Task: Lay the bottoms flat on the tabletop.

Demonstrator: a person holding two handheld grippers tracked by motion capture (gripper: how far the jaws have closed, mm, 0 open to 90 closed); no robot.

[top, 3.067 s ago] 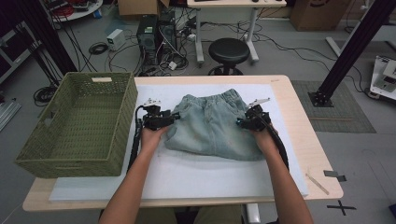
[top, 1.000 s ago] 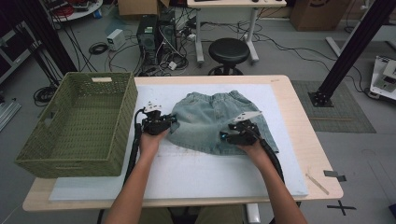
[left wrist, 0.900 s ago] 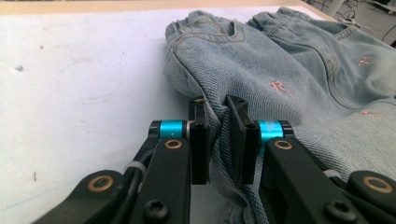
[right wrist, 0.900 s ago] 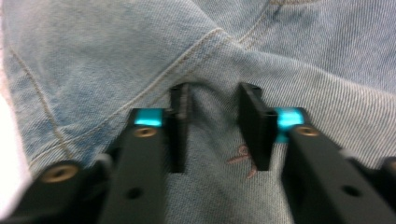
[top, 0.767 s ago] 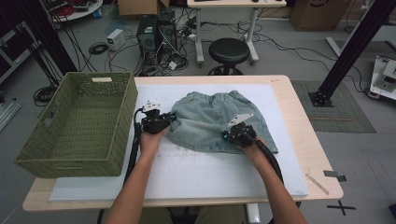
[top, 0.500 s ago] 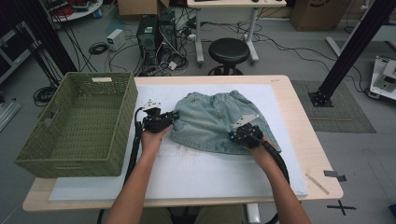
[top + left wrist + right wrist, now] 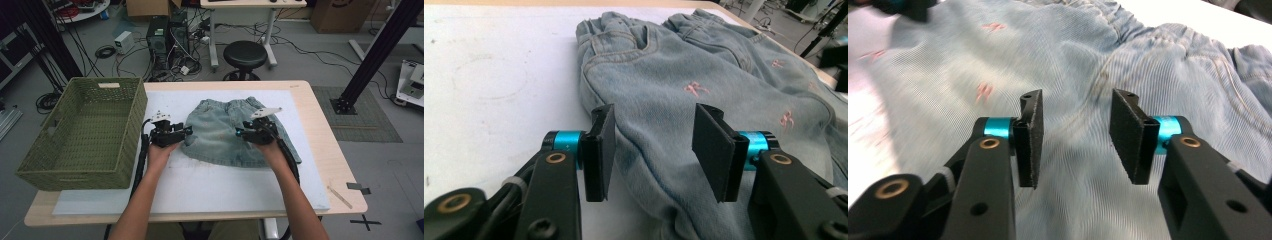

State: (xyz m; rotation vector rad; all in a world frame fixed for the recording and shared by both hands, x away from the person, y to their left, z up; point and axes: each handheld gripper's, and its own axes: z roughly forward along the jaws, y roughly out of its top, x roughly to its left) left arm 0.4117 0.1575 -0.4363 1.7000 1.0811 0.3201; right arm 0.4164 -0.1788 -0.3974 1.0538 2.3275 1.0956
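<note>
Denim shorts [image 7: 235,132] lie roughly folded on the white mat [image 7: 200,190] that covers the surface, just right of the green wicker basket [image 7: 82,132]. The left gripper [image 7: 187,131] sits at the shorts' left edge with its jaws spread and the fold of fabric between them, unpinched; the right gripper [image 7: 239,133] hovers over the middle of the cloth, its jaws likewise spread and holding nothing. The risk, as I judge it, is a shallow bite: if either gripper closes on the top layer alone, the fold would open when lifted. Uneven pulls from the two sides could also drag the shorts askew across the mat.
</note>
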